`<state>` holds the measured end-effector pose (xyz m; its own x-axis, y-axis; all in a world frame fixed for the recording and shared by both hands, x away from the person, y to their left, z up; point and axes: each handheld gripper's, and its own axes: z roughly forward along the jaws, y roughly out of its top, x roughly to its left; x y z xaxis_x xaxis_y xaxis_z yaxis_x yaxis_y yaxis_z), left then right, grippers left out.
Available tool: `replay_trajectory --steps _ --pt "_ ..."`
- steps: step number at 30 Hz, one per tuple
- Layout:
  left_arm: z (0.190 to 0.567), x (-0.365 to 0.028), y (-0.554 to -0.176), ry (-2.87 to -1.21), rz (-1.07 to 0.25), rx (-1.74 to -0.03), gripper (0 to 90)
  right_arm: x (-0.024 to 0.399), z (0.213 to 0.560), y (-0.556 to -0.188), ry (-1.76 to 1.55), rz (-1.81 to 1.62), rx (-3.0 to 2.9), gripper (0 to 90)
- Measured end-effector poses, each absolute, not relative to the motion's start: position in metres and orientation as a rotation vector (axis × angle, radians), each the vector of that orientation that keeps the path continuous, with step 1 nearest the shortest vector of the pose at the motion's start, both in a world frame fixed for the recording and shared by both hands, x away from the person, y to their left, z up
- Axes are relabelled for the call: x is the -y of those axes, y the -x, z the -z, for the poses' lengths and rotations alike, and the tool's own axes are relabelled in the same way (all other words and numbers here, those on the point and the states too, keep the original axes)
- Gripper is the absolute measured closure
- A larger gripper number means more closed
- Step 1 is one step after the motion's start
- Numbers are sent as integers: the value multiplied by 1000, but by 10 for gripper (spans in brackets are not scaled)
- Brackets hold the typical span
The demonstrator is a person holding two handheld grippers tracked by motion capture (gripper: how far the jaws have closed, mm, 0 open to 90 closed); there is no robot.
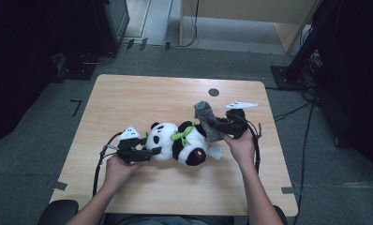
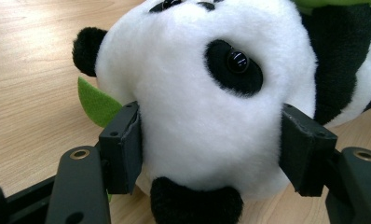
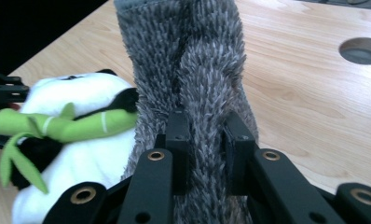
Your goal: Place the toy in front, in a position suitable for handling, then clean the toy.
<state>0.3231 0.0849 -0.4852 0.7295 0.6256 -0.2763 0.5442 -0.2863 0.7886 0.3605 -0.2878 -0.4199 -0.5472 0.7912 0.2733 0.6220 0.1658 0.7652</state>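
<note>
My left gripper jaws clamped on the toy panda's head, panda lying mid table, my right gripper jaws squeezing a fuzzy grey cloth just right of it

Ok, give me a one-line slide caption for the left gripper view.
Left gripper clamps the head of a black-and-white plush panda lying on the light wooden table, green felt leaf behind one jaw.

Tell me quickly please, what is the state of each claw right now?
Left claw: closed on the head of the panda toy.
Right claw: closed on the grey fuzzy cloth, a fold pinched between its jaws.
</note>
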Motion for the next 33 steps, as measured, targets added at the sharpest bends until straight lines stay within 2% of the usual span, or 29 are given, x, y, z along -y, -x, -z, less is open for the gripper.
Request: replay_trajectory --steps 11,17,25,33 --pt "485 -85 -322 -1970 -113 -888 325 311 427 -366 -1489 -1244 -2208 775" --pt "486 -84 -323 -1969 -121 -883 325 314 398 -355 -1434 -1308 -2145 775" --pt "484 -82 -318 -1948 -148 -893 326 256 357 -341 -1168 -1373 -2236 773" --pt "485 -82 -315 -1935 -164 -892 329 185 353 -346 -948 -1355 -2404 774"
